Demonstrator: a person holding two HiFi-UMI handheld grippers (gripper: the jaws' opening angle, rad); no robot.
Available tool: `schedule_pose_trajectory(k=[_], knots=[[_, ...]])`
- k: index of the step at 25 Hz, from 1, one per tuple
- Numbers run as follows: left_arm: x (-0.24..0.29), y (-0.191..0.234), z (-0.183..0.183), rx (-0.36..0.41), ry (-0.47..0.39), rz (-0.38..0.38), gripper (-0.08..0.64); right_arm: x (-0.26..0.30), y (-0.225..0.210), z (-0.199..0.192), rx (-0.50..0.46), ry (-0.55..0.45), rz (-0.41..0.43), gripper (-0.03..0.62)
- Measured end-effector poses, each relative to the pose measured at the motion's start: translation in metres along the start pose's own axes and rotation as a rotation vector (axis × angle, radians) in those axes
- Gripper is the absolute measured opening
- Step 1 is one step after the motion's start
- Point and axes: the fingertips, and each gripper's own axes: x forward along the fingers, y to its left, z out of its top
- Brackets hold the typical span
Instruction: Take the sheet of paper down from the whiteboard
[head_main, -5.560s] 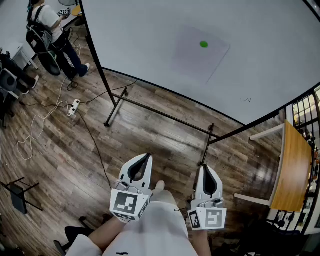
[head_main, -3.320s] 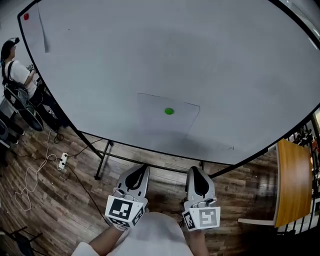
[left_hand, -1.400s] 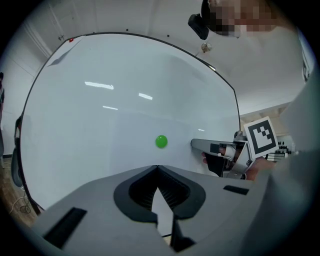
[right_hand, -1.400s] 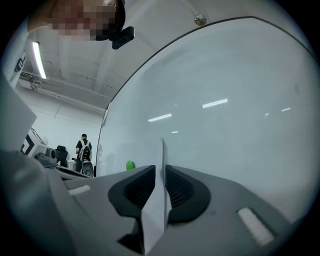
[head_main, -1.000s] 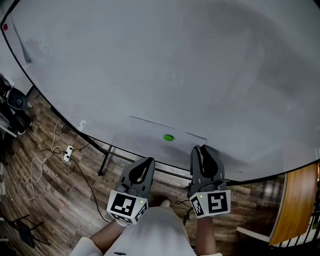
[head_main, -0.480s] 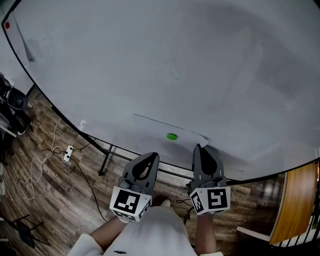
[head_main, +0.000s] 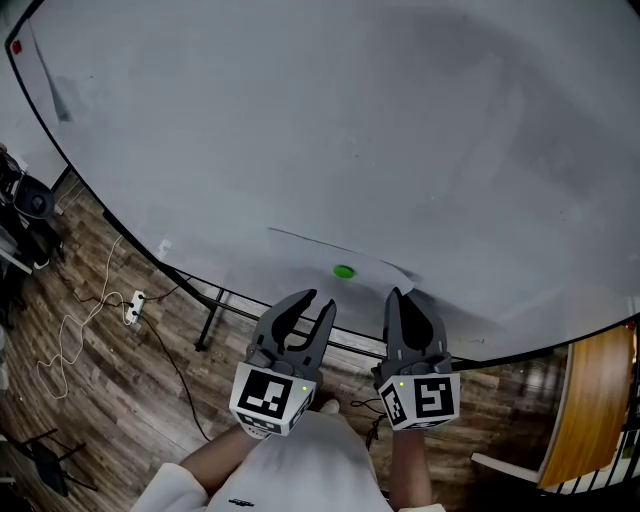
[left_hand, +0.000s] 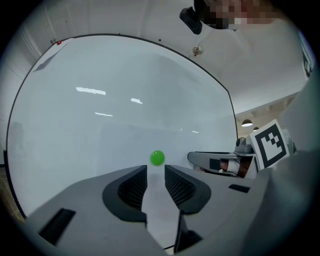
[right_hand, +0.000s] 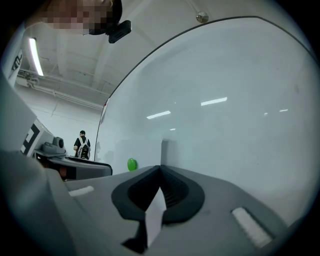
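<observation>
1. One change matters: your left gripper (head_main: 317, 300) is spreading its jaws, and nothing sits between the pads yet. The green magnet (left_hand: 157, 158) lies just past the tips, almost centred in the gap.
2. Your right gripper (head_main: 397, 293) has its jaws together at the right edge of the sheet of paper (head_main: 300, 262). A white sliver shows between the pads in the right gripper view, so it appears to pinch that edge.
3. The sheet of paper is still flat on the whiteboard (head_main: 350, 130), low down near its bottom rail, pinned by the green magnet alone. Only its right corner, beside the right gripper, stands a little off the surface.
4. For the task, this reads as the set-up for freeing the sheet: the right side holds the paper, the left is readying to take the magnet. The paper will likely drop or swing once the magnet leaves, so the right pinch has to be sound.
5. Against half a second earlier, the left jaws were shut and the gripper sat slightly lower and further left; the right gripper has not shifted.
6. Against the frame some three seconds back, you stood farther off, with both grippers below the board's bottom edge and the sheet well clear of them.
</observation>
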Motion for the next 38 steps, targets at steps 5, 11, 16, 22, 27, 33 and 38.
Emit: schedule_pose_trajectory(k=[5, 11, 16, 22, 27, 33, 38], knots=[[0.009, -0.002, 0.004, 0.011, -0.007, 0.02, 0.135, -0.001, 0.0, 0.001, 0.0, 0.003, 0.013, 0.011], [0.025, -0.006, 0.009, -0.016, -0.017, 0.031, 0.141, -0.001, 0.001, 0.002, 0.004, 0.001, 0.032, 0.011], [0.033, -0.006, 0.012, -0.021, -0.025, 0.064, 0.153, 0.0, 0.0, 0.004, 0.018, -0.005, 0.047, 0.011], [0.04, -0.006, 0.009, -0.028, -0.027, 0.124, 0.153, -0.001, 0.0, 0.003, 0.067, -0.017, 0.053, 0.011], [0.042, -0.002, 0.014, -0.03, -0.039, 0.204, 0.147, -0.001, 0.001, 0.004, 0.074, -0.019, 0.069, 0.011], [0.042, -0.001, 0.014, -0.035, -0.04, 0.225, 0.126, 0.0, 0.0, 0.004, 0.079, -0.021, 0.085, 0.011], [0.041, -0.004, 0.009, -0.046, -0.034, 0.209, 0.123, -0.004, -0.002, 0.004, 0.077, -0.021, 0.093, 0.011]])
